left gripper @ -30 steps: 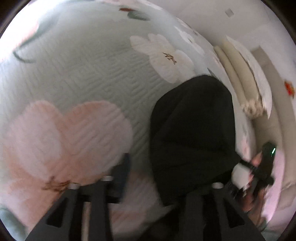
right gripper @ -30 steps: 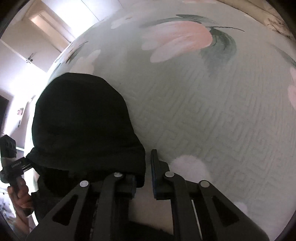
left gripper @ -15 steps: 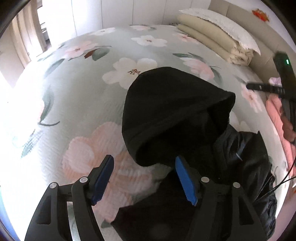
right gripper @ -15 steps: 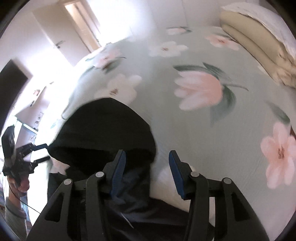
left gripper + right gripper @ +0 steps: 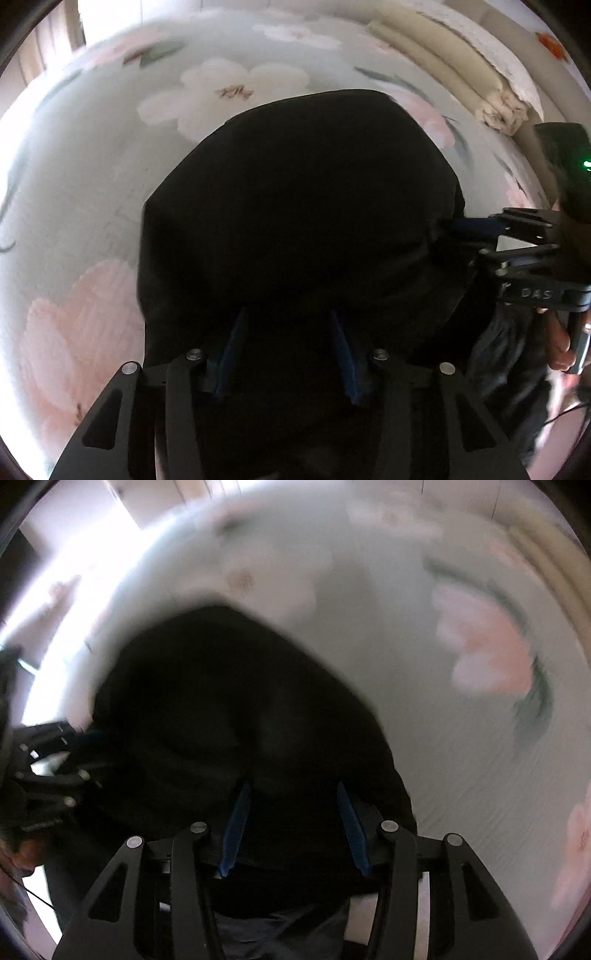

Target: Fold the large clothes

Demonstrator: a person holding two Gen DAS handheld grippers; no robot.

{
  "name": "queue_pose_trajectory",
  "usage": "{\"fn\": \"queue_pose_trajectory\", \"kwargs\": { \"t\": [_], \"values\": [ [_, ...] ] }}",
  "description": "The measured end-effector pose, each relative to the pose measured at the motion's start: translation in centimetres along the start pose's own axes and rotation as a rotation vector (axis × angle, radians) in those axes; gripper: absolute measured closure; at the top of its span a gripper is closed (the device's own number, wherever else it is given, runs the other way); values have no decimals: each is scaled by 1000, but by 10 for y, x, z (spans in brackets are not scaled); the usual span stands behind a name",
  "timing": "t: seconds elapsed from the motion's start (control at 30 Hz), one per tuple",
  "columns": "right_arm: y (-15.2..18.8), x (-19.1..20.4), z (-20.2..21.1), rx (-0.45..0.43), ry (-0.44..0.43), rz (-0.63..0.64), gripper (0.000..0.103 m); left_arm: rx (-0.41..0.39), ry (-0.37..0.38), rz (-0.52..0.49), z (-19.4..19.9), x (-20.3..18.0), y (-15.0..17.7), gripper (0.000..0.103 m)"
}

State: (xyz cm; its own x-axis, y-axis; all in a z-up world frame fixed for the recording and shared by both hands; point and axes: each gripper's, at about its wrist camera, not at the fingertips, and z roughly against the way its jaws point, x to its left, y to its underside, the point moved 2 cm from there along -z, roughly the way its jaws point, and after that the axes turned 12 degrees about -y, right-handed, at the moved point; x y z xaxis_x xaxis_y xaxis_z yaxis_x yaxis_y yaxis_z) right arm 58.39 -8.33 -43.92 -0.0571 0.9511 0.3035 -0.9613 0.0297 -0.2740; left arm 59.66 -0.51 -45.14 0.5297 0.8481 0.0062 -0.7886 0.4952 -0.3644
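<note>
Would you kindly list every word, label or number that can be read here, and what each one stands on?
"DAS": pale letters on the black body of the right hand-held gripper, in the left wrist view; anything after them is cut off.
A pale line of print on the left hand-held gripper, in the right wrist view: too blurred to read.

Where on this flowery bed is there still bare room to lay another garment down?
Bare floral bedspread lies open left of the black hooded jacket and beyond it, up to the rolled beige bedding at the head. In the right wrist view, the spread to the jacket's right is free too. It is crowded at the near edge, where both grippers meet the jacket.
</note>
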Motion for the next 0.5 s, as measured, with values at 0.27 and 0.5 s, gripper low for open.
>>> {"fn": "queue_pose_trajectory", "kwargs": {
  "t": [0.27,0.5],
  "values": [
    [9,5,11,-36,18,32,51,-32,62,-7,35,8,-3,54],
    [18,0,81,-138,-33,55,50,-20,43,1,54,28,18,51]
  ]
}}
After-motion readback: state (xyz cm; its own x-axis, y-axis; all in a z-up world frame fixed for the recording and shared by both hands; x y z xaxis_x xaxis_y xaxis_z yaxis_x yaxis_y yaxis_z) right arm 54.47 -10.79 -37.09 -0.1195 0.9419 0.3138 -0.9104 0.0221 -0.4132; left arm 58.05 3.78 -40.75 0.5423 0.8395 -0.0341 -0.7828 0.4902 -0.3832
